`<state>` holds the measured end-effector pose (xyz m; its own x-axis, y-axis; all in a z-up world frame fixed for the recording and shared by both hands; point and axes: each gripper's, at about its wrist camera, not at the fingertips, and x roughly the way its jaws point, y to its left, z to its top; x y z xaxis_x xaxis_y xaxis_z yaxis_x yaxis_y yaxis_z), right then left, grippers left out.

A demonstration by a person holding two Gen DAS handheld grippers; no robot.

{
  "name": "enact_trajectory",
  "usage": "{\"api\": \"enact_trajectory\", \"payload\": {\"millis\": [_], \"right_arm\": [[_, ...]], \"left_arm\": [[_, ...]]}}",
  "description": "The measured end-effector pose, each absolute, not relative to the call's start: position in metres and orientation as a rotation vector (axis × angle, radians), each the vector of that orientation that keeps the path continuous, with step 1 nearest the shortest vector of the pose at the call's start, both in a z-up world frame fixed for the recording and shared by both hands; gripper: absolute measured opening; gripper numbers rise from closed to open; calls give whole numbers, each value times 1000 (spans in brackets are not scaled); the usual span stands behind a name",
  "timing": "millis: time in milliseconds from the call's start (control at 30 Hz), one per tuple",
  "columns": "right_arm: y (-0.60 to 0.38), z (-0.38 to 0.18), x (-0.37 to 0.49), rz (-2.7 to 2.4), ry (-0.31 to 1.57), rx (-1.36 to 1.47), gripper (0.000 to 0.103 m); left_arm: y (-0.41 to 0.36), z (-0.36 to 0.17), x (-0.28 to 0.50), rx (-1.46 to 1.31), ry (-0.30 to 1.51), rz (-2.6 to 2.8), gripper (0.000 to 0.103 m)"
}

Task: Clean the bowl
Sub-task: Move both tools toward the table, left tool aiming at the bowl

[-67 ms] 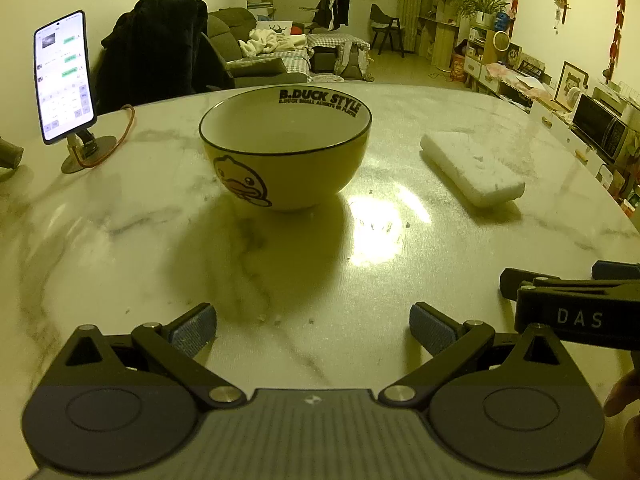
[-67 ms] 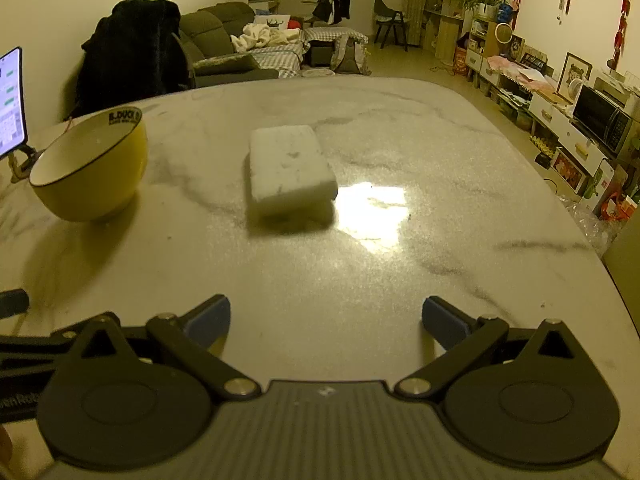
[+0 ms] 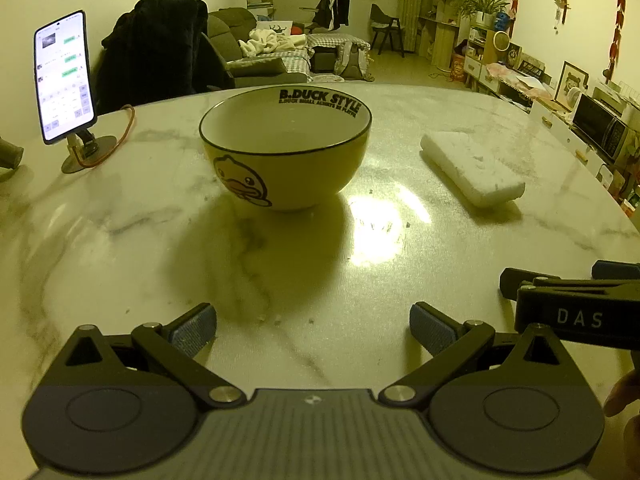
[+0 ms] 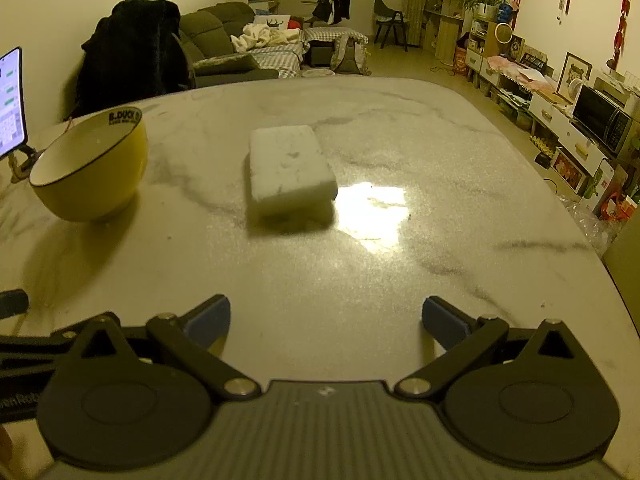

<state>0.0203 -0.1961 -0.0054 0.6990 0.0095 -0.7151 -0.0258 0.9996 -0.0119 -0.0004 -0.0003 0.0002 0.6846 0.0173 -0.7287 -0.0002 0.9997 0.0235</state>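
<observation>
A yellow bowl [image 3: 286,148] with a duck picture and a white inside stands upright on the marble table [image 3: 280,280]; it also shows at the left in the right wrist view [image 4: 90,168]. A white sponge block [image 3: 472,168] lies to the right of it, and sits straight ahead in the right wrist view [image 4: 290,168]. My left gripper [image 3: 312,326] is open and empty, low over the table, short of the bowl. My right gripper [image 4: 326,320] is open and empty, short of the sponge; it shows at the right edge of the left wrist view [image 3: 576,280].
A phone on a stand [image 3: 66,80] with an orange cable stands at the table's far left. A chair with a dark coat [image 3: 156,52] is behind the table. A bright lamp reflection [image 3: 376,232] lies between bowl and sponge. The table's right edge drops off toward cabinets.
</observation>
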Motion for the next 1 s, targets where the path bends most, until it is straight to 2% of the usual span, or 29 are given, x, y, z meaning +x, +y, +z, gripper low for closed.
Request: {"api": "enact_trajectory", "payload": {"millis": [500, 1000], "right_arm": [[-194, -4, 26, 10, 820, -16, 103], [-193, -3, 24, 10, 821, -23, 103]], "left_arm": [[1, -1, -6, 28, 803, -13, 103], [3, 4, -1, 41, 864, -34, 103]]}}
